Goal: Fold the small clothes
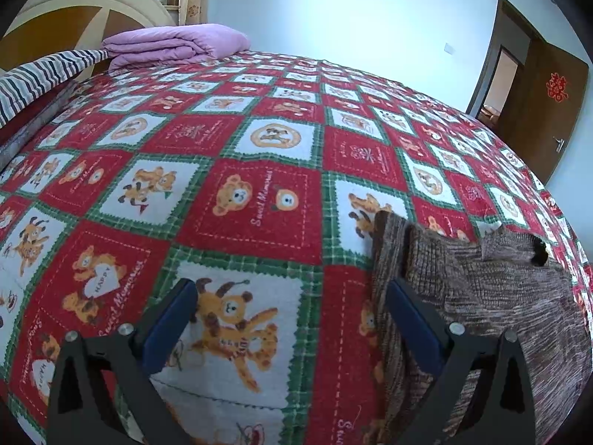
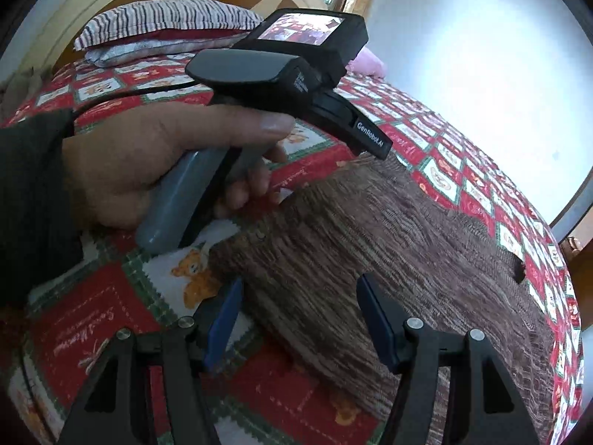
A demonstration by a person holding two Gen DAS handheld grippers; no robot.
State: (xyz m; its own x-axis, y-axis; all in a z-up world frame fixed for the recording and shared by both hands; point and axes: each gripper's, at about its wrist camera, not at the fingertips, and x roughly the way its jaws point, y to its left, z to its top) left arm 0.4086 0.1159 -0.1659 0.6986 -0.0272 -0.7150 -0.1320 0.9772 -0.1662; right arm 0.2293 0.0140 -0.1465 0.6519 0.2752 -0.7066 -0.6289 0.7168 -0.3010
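Observation:
A brown knit garment [image 1: 481, 296] lies flat on the bear-patterned bedspread [image 1: 259, 204], at the lower right of the left wrist view. My left gripper [image 1: 292, 307] is open; its right blue pad [image 1: 411, 326] sits over the garment's left edge and its left pad [image 1: 174, 326] over bare bedspread. In the right wrist view the garment [image 2: 370, 230] fills the middle. My right gripper [image 2: 300, 307] hovers open above its near edge, with knit below the gap and neither pad pressing on it. A hand [image 2: 148, 155] holds the grey handle [image 2: 174, 207] of the other device just beyond.
A folded purple quilt [image 1: 174, 42] and a striped pillow [image 2: 163, 18] lie at the head of the bed, below a cream headboard [image 1: 85, 0]. A brown door [image 1: 545, 111] stands open at the far right. A dark hole [image 2: 519, 270] shows at the garment's far edge.

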